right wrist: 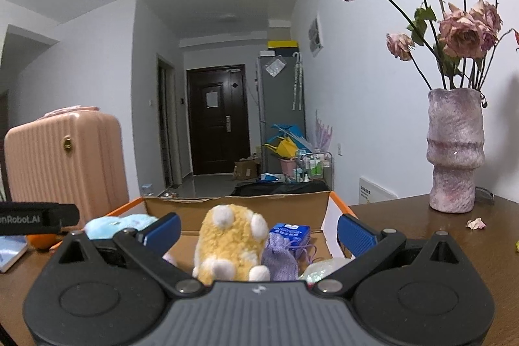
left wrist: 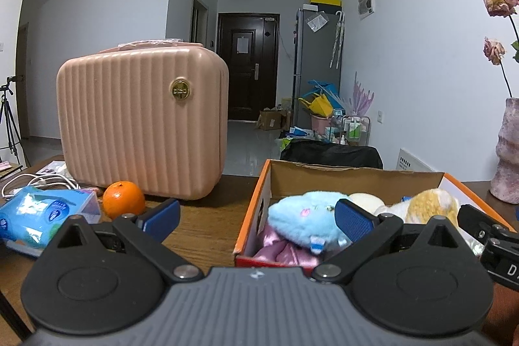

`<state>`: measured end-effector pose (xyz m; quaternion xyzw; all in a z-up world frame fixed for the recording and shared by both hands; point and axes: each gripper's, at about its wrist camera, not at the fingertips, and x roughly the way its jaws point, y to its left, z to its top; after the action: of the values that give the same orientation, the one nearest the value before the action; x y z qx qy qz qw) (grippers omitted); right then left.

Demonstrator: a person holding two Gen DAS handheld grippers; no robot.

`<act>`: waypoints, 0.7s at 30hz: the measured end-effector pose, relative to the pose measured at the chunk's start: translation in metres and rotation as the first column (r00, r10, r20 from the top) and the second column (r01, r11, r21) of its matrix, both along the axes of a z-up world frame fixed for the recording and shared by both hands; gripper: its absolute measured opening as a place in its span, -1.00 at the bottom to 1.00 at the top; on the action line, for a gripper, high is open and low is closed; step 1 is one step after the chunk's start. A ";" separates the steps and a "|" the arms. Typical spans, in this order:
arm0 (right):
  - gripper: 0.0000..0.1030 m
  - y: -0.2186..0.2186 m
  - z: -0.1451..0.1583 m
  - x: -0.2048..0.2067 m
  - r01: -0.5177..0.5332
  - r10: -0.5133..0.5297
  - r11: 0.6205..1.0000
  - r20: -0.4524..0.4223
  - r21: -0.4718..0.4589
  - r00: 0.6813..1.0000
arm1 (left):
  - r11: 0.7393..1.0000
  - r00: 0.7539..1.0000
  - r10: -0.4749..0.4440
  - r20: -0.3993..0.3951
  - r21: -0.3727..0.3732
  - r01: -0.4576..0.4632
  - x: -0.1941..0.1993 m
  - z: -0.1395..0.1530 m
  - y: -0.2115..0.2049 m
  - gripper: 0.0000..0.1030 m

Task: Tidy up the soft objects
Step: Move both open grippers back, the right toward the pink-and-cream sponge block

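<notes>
An orange-edged cardboard box (left wrist: 324,177) stands on the wooden table and holds soft things. In the left wrist view a light blue plush (left wrist: 305,219) lies on pink satin cloth (left wrist: 282,252), with a yellow plush (left wrist: 431,205) to its right. My left gripper (left wrist: 256,218) is open and empty, straddling the box's left wall. In the right wrist view my right gripper (right wrist: 258,231) is open and empty over the box (right wrist: 337,209). The yellow plush (right wrist: 232,245) lies between its fingers, beside a purple knitted pouch (right wrist: 280,255) and a blue carton (right wrist: 290,232).
A pink ribbed case (left wrist: 142,122) stands at the back left, with an orange (left wrist: 123,200), a blue tissue pack (left wrist: 42,216) and white cables (left wrist: 39,182) in front. A pink vase (right wrist: 454,151) of dried roses stands on the right, near fallen petals (right wrist: 475,223).
</notes>
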<state>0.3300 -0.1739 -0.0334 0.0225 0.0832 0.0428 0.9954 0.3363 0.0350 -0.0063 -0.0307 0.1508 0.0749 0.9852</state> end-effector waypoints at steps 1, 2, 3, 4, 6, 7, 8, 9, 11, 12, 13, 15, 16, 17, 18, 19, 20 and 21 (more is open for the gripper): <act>1.00 0.001 0.000 -0.004 -0.008 0.008 1.000 0.000 -0.004 1.000 | 1.000 1.000 -0.001 -0.001 0.000 0.001 -0.003 0.000 0.001 1.00; 1.00 0.001 0.000 -0.008 -0.016 0.016 1.000 0.000 -0.008 1.000 | 1.000 1.000 -0.002 -0.001 0.000 0.002 -0.007 0.000 0.002 1.00; 1.00 0.001 0.000 -0.012 -0.024 0.024 1.000 0.000 -0.012 1.000 | 1.000 1.000 -0.003 -0.003 0.001 0.003 -0.009 0.000 0.003 1.00; 1.00 0.001 0.000 -0.016 -0.032 0.032 0.999 0.001 -0.017 0.999 | 1.000 1.000 -0.004 -0.005 0.001 0.004 -0.012 0.000 0.003 1.00; 1.00 0.001 0.000 -0.024 -0.044 0.044 0.999 0.001 -0.027 0.999 | 1.000 1.000 -0.007 -0.012 0.002 0.007 -0.017 -0.002 0.005 1.00; 1.00 0.001 -0.001 -0.027 -0.050 0.050 0.998 0.000 -0.029 0.999 | 1.000 1.000 -0.007 -0.015 0.002 0.007 -0.020 -0.002 0.006 1.00; 1.00 0.001 -0.001 -0.032 -0.055 0.055 0.998 -0.001 -0.032 0.998 | 1.000 1.000 -0.007 -0.019 0.001 0.007 -0.023 -0.002 0.006 1.00; 1.00 0.000 -0.001 -0.034 -0.058 0.058 0.998 -0.003 -0.033 0.998 | 1.000 1.000 -0.007 -0.022 0.000 0.007 -0.025 -0.003 0.006 1.00; 1.00 -0.003 0.000 -0.043 -0.067 0.067 0.997 -0.006 -0.032 0.998 | 1.000 1.000 -0.006 -0.029 -0.002 0.006 -0.033 -0.004 0.008 1.00; 1.00 -0.004 0.000 -0.047 -0.071 0.071 0.997 -0.007 -0.032 0.997 | 1.000 0.999 -0.008 -0.031 -0.004 0.008 -0.037 -0.004 0.008 1.00; 1.00 -0.005 0.000 -0.051 -0.073 0.073 0.997 -0.008 -0.033 0.997 | 1.000 0.999 -0.009 -0.033 -0.005 0.009 -0.042 -0.004 0.009 1.00; 1.00 -0.007 0.000 -0.060 -0.078 0.077 0.996 -0.009 -0.037 0.997 | 1.000 0.999 -0.009 -0.038 -0.005 0.009 -0.051 -0.004 0.009 1.00; 1.00 -0.009 0.000 -0.064 -0.080 0.079 0.996 -0.010 -0.039 0.997 | 1.000 0.999 -0.009 -0.042 -0.006 0.009 -0.055 -0.004 0.009 1.00; 1.00 -0.010 0.000 -0.069 -0.082 0.081 0.996 -0.013 -0.041 0.997 | 1.000 0.999 -0.009 -0.047 -0.008 0.009 -0.060 -0.004 0.009 1.00; 1.00 -0.012 0.000 -0.073 -0.084 0.083 0.995 -0.015 -0.045 0.996 | 1.000 0.999 -0.010 -0.052 -0.008 0.010 -0.064 -0.005 0.009 1.00; 1.00 -0.013 0.000 -0.077 -0.086 0.085 0.995 -0.016 -0.051 0.996 | 1.000 0.998 -0.008 -0.057 -0.008 0.007 -0.069 -0.006 0.009 1.00; 1.00 -0.014 0.000 -0.082 -0.086 0.085 0.995 -0.017 -0.058 0.996 | 1.000 0.998 -0.002 -0.061 -0.009 0.002 -0.075 -0.006 0.010 1.00; 1.00 -0.015 0.000 -0.087 -0.086 0.085 0.994 -0.019 -0.063 0.996 | 1.000 0.998 0.001 -0.066 -0.012 -0.002 -0.080 -0.007 0.010 1.00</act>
<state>0.2434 -0.1892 -0.0336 -0.0122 0.0935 0.0825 0.9921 0.2568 0.0452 -0.0131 -0.0342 0.1834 0.0756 0.9795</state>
